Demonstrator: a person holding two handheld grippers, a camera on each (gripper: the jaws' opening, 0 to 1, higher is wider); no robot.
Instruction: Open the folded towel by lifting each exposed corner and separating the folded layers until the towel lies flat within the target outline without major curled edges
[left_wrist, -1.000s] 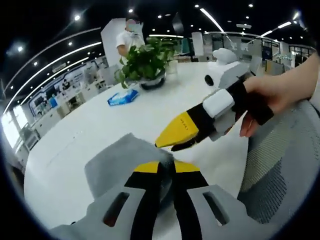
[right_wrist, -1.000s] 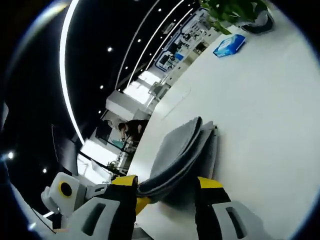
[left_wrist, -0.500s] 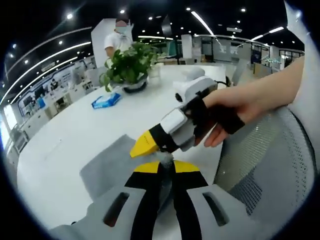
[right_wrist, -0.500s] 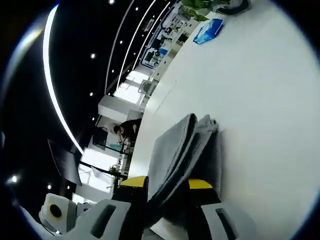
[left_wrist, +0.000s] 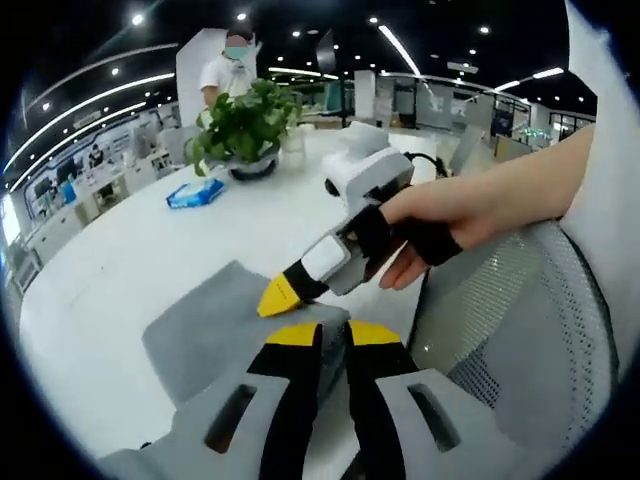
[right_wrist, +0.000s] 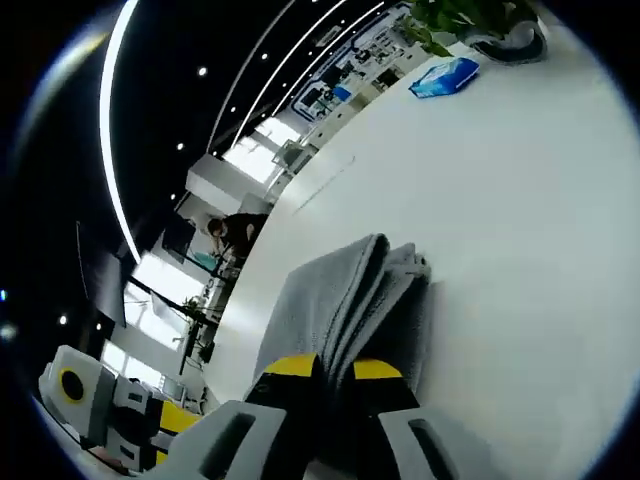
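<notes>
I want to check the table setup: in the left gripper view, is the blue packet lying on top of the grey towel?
No, the blue packet lies on the bare white table near the potted plant, well apart from the grey towel.

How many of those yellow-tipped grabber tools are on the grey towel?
2: the left gripper at the towel's near edge, the right gripper coming in beside it. Both look clamped on cloth.

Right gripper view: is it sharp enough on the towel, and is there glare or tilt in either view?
Right gripper view: rolled hard, so the table slants; towel folds crisp, bright window glare behind. Left gripper view: level, even ceiling light, towel clear, the right tongs slightly soft, edges bent by the fisheye.
</notes>
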